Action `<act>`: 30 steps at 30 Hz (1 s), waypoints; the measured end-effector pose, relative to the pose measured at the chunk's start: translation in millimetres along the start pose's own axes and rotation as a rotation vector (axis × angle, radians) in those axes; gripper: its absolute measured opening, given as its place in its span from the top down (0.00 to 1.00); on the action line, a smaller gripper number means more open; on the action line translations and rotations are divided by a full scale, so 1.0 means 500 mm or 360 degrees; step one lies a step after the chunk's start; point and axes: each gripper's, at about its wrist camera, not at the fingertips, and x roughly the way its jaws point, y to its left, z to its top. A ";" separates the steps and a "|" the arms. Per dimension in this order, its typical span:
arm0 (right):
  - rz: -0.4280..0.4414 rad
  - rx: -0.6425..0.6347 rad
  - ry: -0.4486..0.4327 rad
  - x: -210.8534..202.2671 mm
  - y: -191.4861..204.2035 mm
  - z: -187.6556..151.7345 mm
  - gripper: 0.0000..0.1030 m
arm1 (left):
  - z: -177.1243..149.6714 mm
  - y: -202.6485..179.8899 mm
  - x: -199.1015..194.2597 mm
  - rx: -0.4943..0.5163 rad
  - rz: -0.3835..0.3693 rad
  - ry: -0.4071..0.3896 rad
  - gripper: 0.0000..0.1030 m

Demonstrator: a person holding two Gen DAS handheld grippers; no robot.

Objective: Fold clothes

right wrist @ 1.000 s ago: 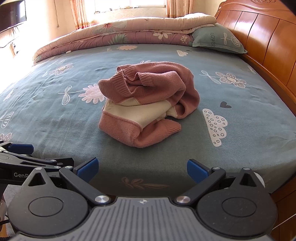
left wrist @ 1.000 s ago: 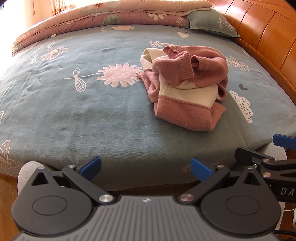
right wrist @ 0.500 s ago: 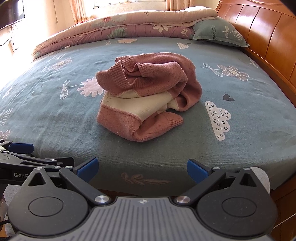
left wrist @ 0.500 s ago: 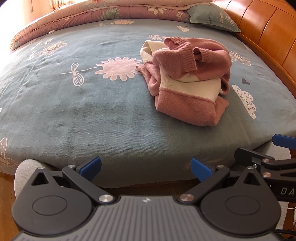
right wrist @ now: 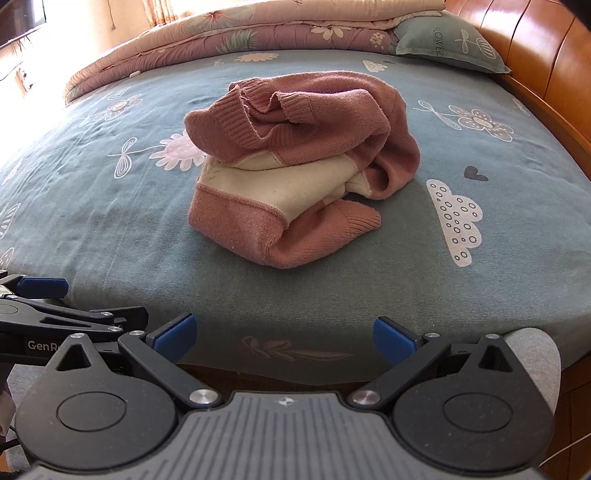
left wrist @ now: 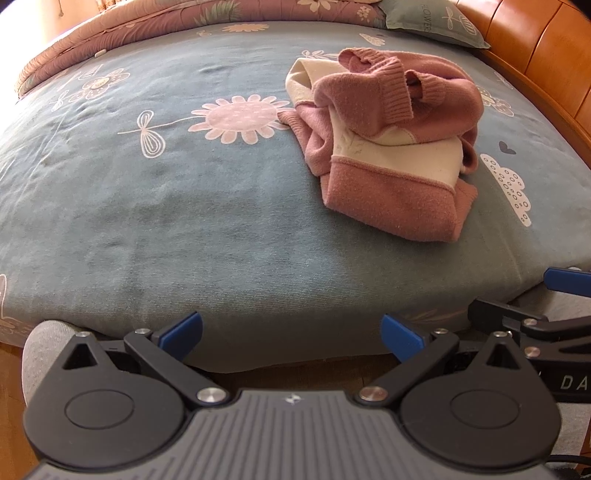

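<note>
While the pink and cream sweater [left wrist: 388, 147] lies crumpled in a heap on the bed [left wrist: 147, 206], you are at the very start: nothing has been gripped or spread out yet. Your left hand-held gripper [left wrist: 291, 334] hovers at the near edge of the bed with its blue-tipped fingers [left wrist: 181, 330] spread wide and empty; the sweater sits ahead of it and off to the right, well apart. Your right hand-held gripper [right wrist: 284, 334] is likewise spread and holding nothing, with the sweater almost straight ahead of it, nearer but still apart.

I judge the step in hand to be the approach. Next, you will likely need to bring both grippers forward over the mattress edge and pick an edge you can trust. The ribbed hem [right wrist: 229, 118] on top of the heap and the cuff [right wrist: 354, 221] poking out on the sweater's near right side look like the easiest holds. The garment must be opened flat before any fold, so expect tangled layers to drag each other.

Left of the sweater the sheet is bare save for its printed flowers. Beyond the sweater lies a folded quilt [right wrist: 258, 26], with a pillow [right wrist: 447, 44] at its right end, and the wooden headboard [right wrist: 546, 62] runs along the sweater's right. None of them crowd the sweater.
</note>
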 end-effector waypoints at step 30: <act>-0.0018 0.0158 -0.0010 0.059 -0.083 0.109 0.00 | 0.153 -0.049 0.076 0.0099 -0.0027 0.0056 0.01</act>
